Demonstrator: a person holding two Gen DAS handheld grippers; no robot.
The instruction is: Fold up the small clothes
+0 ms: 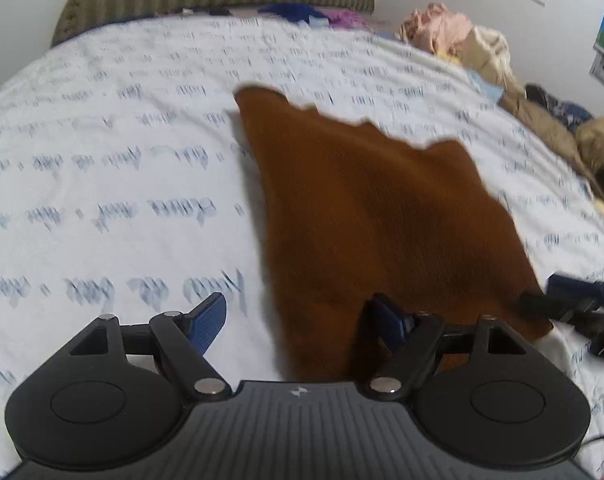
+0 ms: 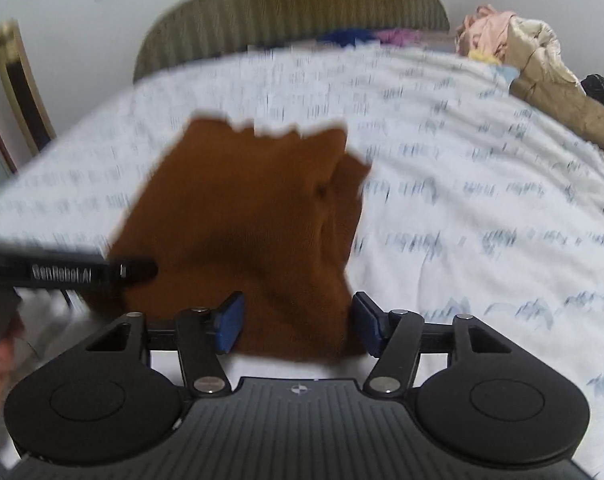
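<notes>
A bed (image 1: 101, 168) with a white printed sheet is seen, with spare clothes (image 1: 462, 40) heaped at two o'clock. A brown cloth (image 1: 374, 216) is laid flat in the middle, ready for folding. The left gripper (image 1: 297, 320) is spread wide at the cloth's near edge. The right gripper (image 2: 297, 326) is spread around the near corner, not pinching.
</notes>
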